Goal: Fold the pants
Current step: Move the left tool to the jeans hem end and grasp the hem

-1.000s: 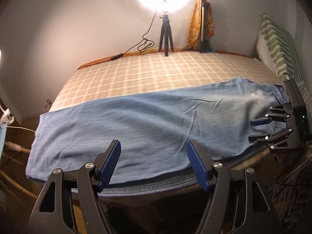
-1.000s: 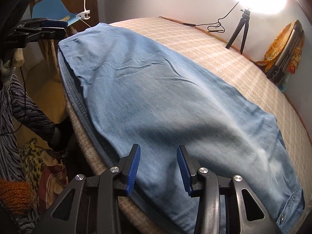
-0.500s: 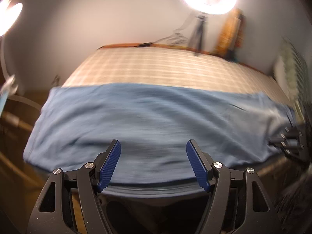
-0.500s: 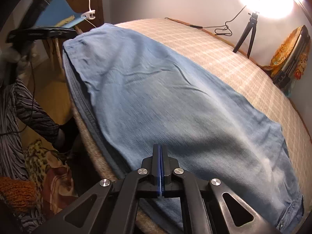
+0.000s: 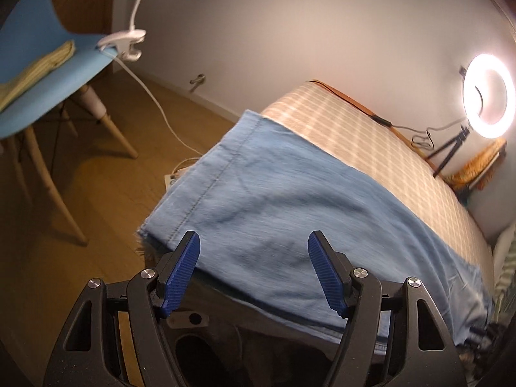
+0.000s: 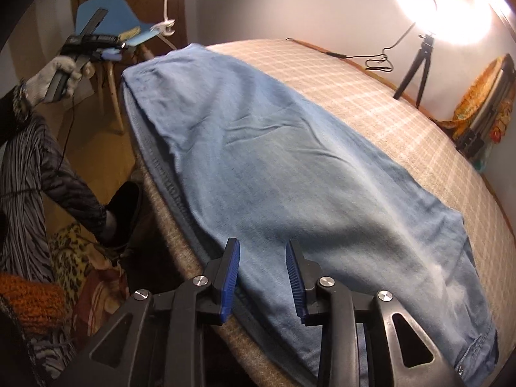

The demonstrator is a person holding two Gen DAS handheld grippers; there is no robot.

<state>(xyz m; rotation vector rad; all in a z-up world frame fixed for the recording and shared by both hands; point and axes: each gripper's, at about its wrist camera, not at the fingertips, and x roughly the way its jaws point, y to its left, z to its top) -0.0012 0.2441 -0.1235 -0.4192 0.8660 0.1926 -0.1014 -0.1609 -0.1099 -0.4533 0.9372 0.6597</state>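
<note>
Light blue denim pants (image 5: 290, 213) lie flat along the near edge of a bed, legs folded one on the other. The hem end (image 5: 206, 180) hangs at the bed's left end; the waistband (image 6: 477, 345) is at the right. My left gripper (image 5: 253, 269) is open and empty, just in front of the hem end. My right gripper (image 6: 262, 279) is open and empty above the near edge of the pants toward the waist. The left gripper also shows in the right wrist view (image 6: 106, 50), held in a gloved hand.
The bed has a beige checked cover (image 6: 371, 96). A ring light on a tripod (image 6: 419, 45) and a yellow cloth over a case (image 6: 483, 103) stand at the far side. A blue chair (image 5: 38, 74) with a clip lamp stands on the wooden floor to the left.
My left gripper has swung left from the middle of the pants to the hem end. My right gripper shut half a second ago and is now open again.
</note>
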